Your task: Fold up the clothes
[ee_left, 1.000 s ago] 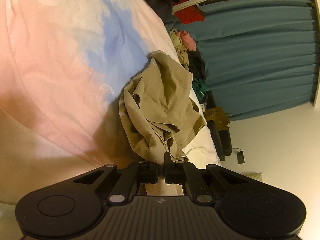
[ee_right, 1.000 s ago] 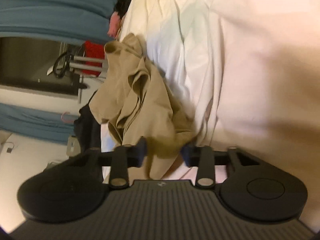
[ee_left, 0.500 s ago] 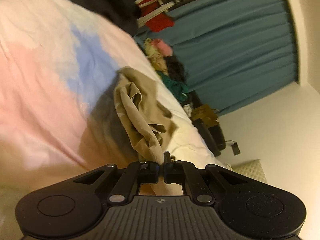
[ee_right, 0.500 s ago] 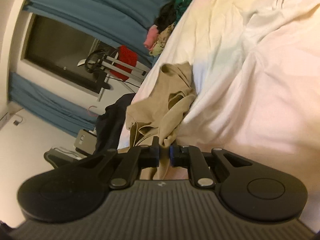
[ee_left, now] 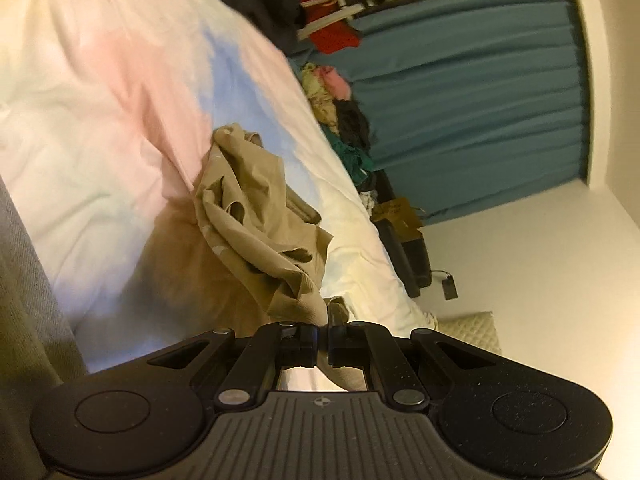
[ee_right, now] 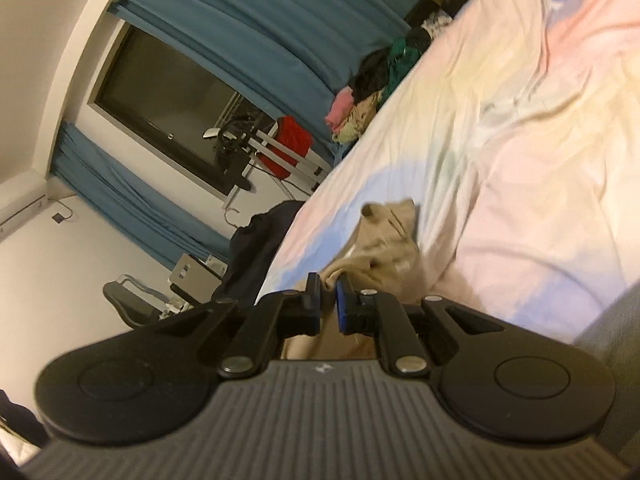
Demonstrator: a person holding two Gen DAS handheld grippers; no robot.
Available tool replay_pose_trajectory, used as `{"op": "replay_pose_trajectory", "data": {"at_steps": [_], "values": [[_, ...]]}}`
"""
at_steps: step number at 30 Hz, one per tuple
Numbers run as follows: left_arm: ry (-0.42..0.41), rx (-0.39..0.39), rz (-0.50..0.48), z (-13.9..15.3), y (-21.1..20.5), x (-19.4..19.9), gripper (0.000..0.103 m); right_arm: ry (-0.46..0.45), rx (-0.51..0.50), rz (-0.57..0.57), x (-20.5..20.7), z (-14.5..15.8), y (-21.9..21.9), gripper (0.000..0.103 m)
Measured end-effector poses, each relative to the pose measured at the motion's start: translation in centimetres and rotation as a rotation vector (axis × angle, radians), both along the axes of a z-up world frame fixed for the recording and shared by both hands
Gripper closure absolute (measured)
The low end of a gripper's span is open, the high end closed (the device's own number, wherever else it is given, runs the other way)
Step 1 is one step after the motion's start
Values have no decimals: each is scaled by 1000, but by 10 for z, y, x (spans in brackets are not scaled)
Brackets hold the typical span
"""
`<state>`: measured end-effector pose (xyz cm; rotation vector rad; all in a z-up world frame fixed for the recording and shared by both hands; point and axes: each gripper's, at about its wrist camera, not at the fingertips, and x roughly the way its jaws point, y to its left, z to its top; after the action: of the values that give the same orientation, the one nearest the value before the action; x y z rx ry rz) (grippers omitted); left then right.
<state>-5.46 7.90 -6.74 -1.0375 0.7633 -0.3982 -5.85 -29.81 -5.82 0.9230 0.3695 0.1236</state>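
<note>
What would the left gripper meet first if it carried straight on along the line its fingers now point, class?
The left gripper is shut on the beige garment, so that bunched cloth lies first in its line. Beyond it, probably the pastel bedcover, though depth is unclear.

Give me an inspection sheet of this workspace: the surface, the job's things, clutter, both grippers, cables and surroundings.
Surface: bed sheet, pastel pink, blue and cream, wrinkled.
Job's things: tan garment, crumpled, partly raised off the sheet.
Clutter: clothes pile at the bed's far edge; dark garment hanging over the side.
Grippers: left gripper shut on the tan garment; right gripper shut on the tan garment.
Cables: one cable with a small box on the wall.
Surroundings: teal curtains, dark window, red item on a rack.
</note>
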Motion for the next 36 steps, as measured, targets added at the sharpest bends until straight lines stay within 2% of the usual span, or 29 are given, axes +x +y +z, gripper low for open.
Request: {"op": "replay_pose_trajectory", "data": {"at_steps": [5, 6, 9, 13, 17, 19, 23, 26, 29, 32, 33, 34, 35, 36], "values": [[45, 12, 24, 9, -12, 66, 99, 6, -4, -32, 53, 8, -7, 96], [60, 17, 24, 10, -14, 80, 99, 11, -13, -39, 66, 8, -7, 100], [84, 36, 13, 15, -27, 128, 99, 28, -19, -47, 104, 9, -7, 100], [73, 81, 24, 20, -41, 185, 99, 28, -61, -74, 151, 11, -7, 100], [28, 99, 25, 16, -47, 226, 99, -64, -80, -43, 166, -2, -22, 97], [2, 117, 22, 11, -49, 244, 99, -59, -86, -55, 164, -17, -35, 96], [-24, 173, 28, -5, -53, 280, 99, 35, -63, -70, 177, -43, -48, 95], [-14, 240, 13, -26, -55, 307, 98, 43, -194, -19, 198, -45, -26, 95], [48, 249, -12, -46, -49, 322, 92, 57, -355, 91, 224, -51, 9, 94], [16, 299, -61, -45, -50, 323, 83, 66, -506, 190, 240, -58, 44, 94], [-12, 337, -74, -39, -53, 319, 80, 67, -539, 214, 243, -59, 52, 91], [-48, 377, -89, -31, -57, 312, 70, 69, -573, 239, 245, -60, 60, 71], [-89, 418, -103, -23, -62, 305, 48, 66, -590, 252, 246, -61, 64, 57], [-131, 452, -105, -16, -66, 297, 33, 56, -586, 250, 243, -61, 66, 34]]}}
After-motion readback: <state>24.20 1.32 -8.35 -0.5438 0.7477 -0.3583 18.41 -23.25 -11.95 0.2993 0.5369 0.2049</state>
